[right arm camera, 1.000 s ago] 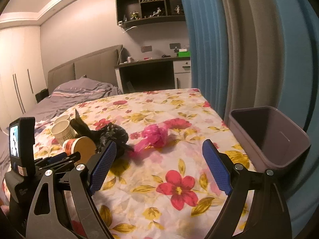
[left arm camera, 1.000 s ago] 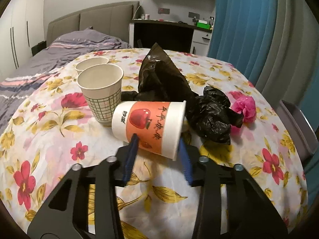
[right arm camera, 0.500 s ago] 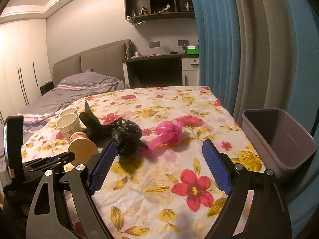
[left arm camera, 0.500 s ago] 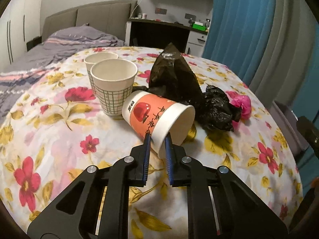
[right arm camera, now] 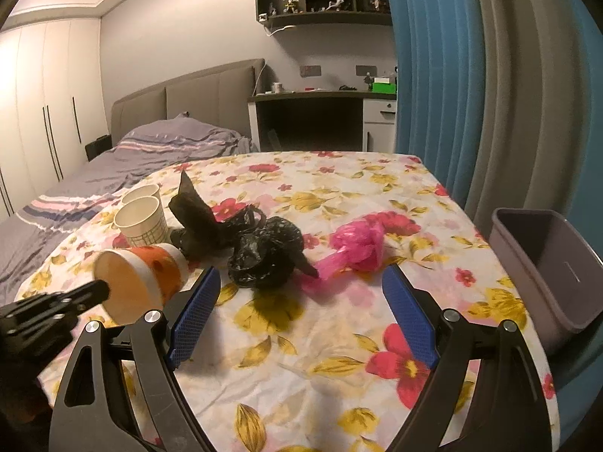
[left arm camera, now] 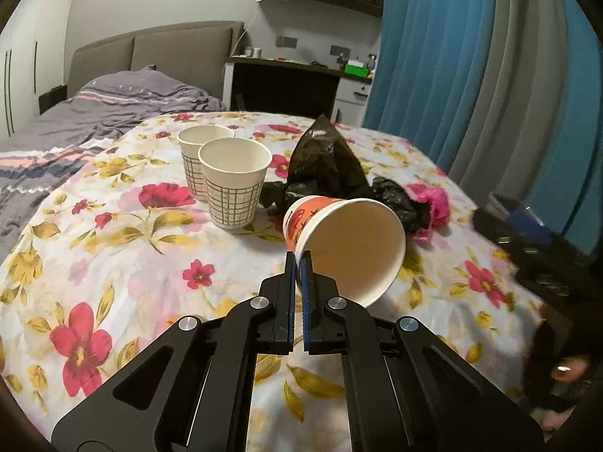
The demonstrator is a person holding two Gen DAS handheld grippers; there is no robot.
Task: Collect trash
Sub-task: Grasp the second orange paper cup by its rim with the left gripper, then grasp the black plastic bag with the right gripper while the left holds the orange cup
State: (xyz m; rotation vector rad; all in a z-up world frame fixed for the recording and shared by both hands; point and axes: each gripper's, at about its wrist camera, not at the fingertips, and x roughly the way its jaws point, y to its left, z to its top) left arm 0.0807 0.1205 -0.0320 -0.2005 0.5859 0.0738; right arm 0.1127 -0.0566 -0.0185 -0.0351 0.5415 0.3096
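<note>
Left tongs pinch orange cup rim, right tongs wide over floral tabletop; only right view shows grey bin.

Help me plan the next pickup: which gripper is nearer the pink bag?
Right. The right gripper hangs open just short of the pink bag; the left gripper is farther off, pinching the orange cup.

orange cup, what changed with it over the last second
The left gripper closed its fingers from straddling the orange cup to pinching its rim, and the cup has swung round so its open mouth faces the left wrist camera. The right gripper stayed open and holds nothing. The two checked cups, black bags and pink bag stayed put.
</note>
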